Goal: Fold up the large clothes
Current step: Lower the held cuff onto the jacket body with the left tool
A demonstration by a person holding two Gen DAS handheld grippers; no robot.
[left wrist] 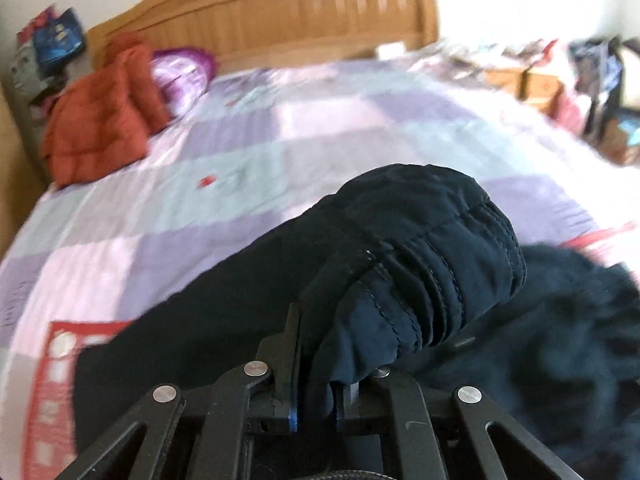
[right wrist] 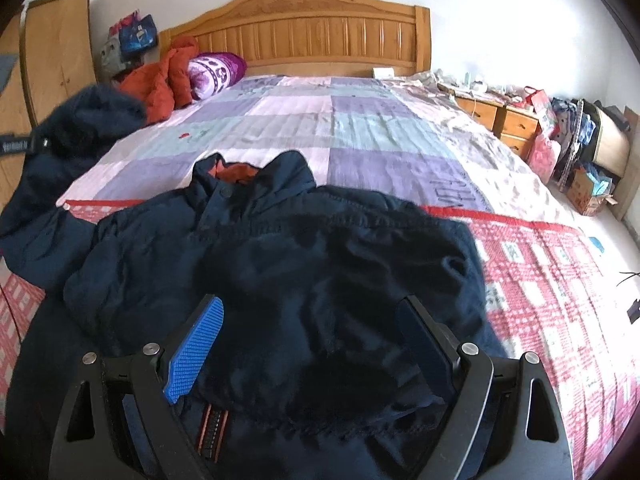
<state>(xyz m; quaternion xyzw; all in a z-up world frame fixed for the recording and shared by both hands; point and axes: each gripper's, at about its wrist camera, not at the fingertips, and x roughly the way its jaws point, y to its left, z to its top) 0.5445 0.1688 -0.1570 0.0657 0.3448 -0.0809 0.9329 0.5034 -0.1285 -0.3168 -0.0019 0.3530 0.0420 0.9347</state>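
A large navy padded jacket point(right wrist: 280, 256) lies on the near part of the bed, collar with orange lining pointing to the headboard. In the left wrist view, my left gripper point(left wrist: 316, 360) is shut on the jacket's elastic sleeve cuff point(left wrist: 420, 280) and holds it raised over the bed; the view is blurred. In the right wrist view, my right gripper point(right wrist: 316, 340) is open just above the jacket's body, blue pads point(right wrist: 196, 352) wide apart with fabric between and below them. The raised sleeve point(right wrist: 72, 128) shows at the left.
The bed has a patchwork quilt point(right wrist: 360, 132) and a wooden headboard point(right wrist: 312, 32). A red-orange jacket point(right wrist: 160, 80) and a purple pillow point(right wrist: 216, 68) lie at the far left. A wardrobe point(right wrist: 52, 52) stands left; cluttered nightstands point(right wrist: 508, 116) and bags stand right.
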